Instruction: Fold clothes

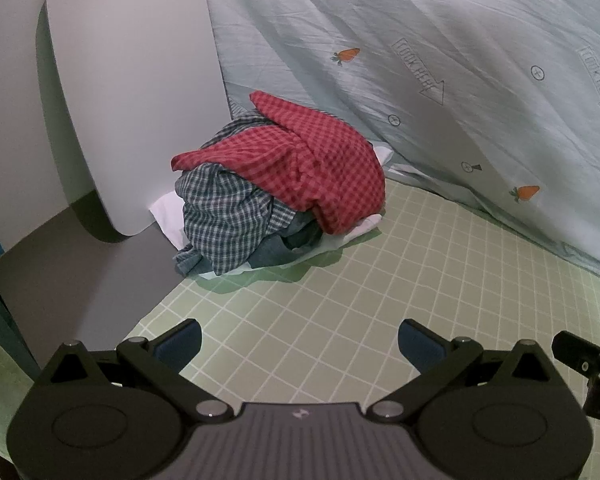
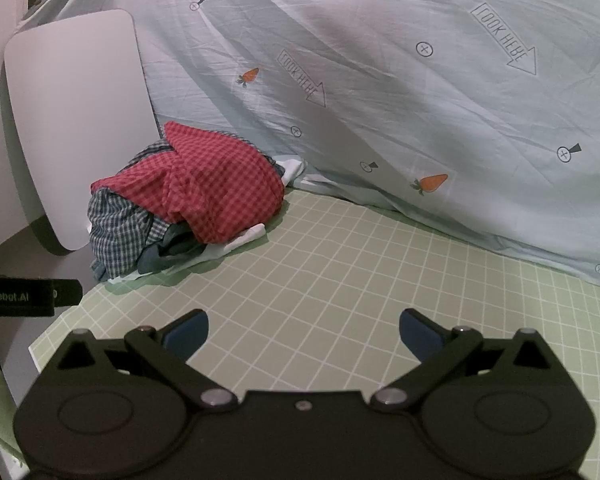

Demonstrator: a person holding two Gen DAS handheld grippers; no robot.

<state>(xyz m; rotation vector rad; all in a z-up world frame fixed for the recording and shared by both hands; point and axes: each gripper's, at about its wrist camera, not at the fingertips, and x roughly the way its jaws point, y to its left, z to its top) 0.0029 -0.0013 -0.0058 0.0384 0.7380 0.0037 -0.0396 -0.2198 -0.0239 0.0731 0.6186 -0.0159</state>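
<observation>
Hovering wide-jawed, the left gripper and right gripper are facing the crumpled red-and-blue checked clothes pile at the green grid mat's far-left corner, nearer the left.

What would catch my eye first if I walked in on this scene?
Likely the heap of unfolded clothes at the far left of the green gridded mat, a red checked shirt draped over a blue plaid one. Behind hangs a pale sheet printed with carrots. Both tools, left and right, are open and empty.
</observation>
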